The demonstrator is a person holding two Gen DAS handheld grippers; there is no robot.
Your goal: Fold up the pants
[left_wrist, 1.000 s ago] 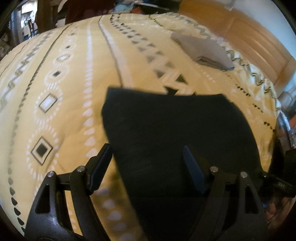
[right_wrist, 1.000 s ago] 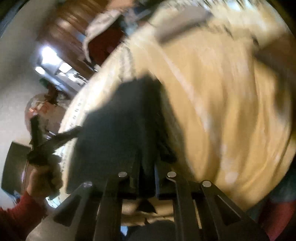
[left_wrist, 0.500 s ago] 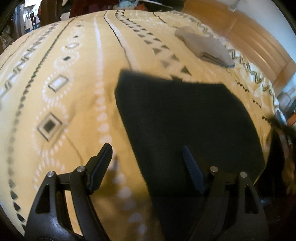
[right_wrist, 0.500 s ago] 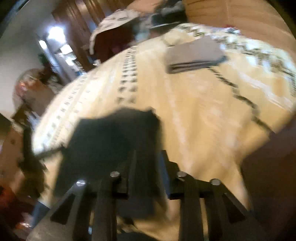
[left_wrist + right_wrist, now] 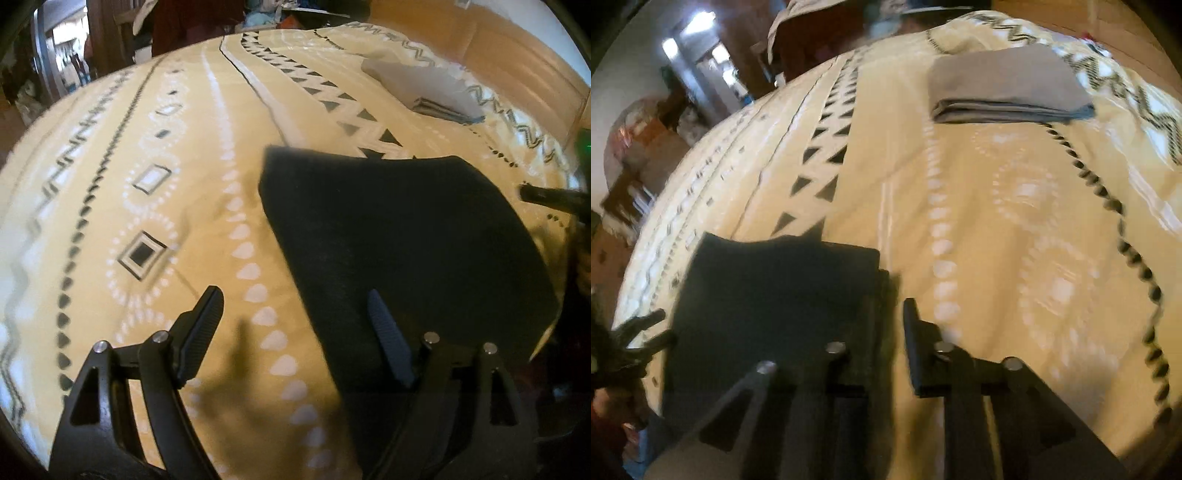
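Note:
Dark folded pants (image 5: pixel 399 240) lie flat on the yellow patterned bedspread (image 5: pixel 147 147). My left gripper (image 5: pixel 295 325) hovers wide open over their left edge; one finger is above the fabric, the other above the bedspread, and nothing is gripped. In the right wrist view the pants (image 5: pixel 768 295) sit at the lower left. My right gripper (image 5: pixel 895 314) is at their right edge with its jaws opening. A narrow gap shows bedspread between the fingers, and no cloth is pinched. The left gripper's tips (image 5: pixel 639 332) show at the left edge of that view.
A folded grey garment (image 5: pixel 1004 85) lies farther up the bed, near the wooden headboard (image 5: pixel 517 74). Cluttered furniture and clothes stand beyond the far side of the bed (image 5: pixel 812 29). A red sleeve (image 5: pixel 605 435) shows at the lower left.
The right gripper, shut on the pants' edge a second ago, has parted its jaws and swung over the bed. The pants now lie flat. The left gripper drifted slightly left.

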